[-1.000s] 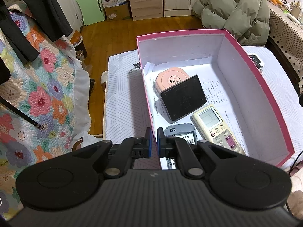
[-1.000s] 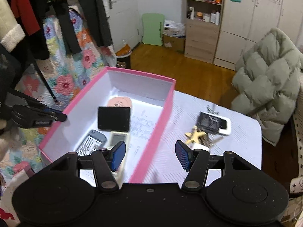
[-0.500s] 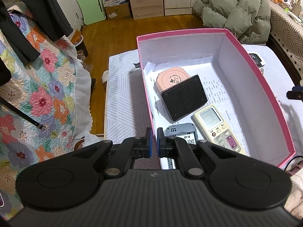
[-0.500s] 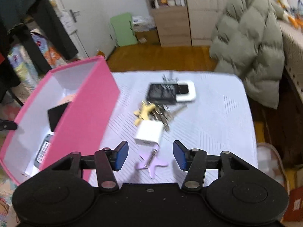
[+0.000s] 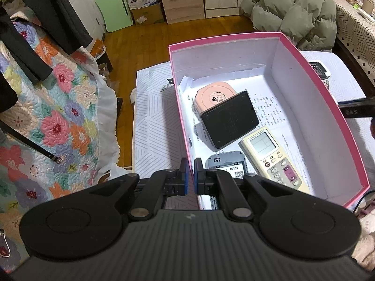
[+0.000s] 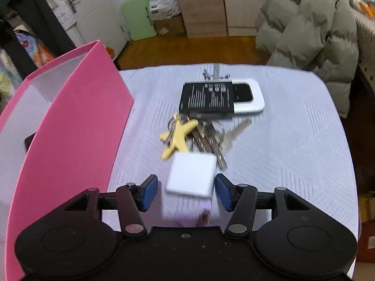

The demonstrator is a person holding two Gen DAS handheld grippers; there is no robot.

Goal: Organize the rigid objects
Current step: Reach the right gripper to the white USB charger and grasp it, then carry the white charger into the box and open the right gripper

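A pink box [image 5: 332,107] stands on the table and holds a pink round case [image 5: 212,96], a black block [image 5: 230,119], a cream remote [image 5: 273,157] and a grey device [image 5: 226,166]. My left gripper [image 5: 191,179] is shut on the box's near wall. In the right wrist view my right gripper [image 6: 186,193] is open, with a white square charger [image 6: 192,175] lying between its fingers. Behind it lie keys with a yellow plane tag [image 6: 179,134], a black battery [image 6: 206,98] and a white device [image 6: 248,96]. The box [image 6: 70,140] is to the left.
The table has a white patterned cloth [image 6: 293,145]. A floral quilt [image 5: 46,117] hangs at the left. A green puffy coat [image 6: 311,30] lies beyond the table's far right corner. A purple tag [image 6: 187,217] lies under the right gripper.
My right gripper swung right from over the box and came down around the white charger. My left gripper kept its hold on the box wall.
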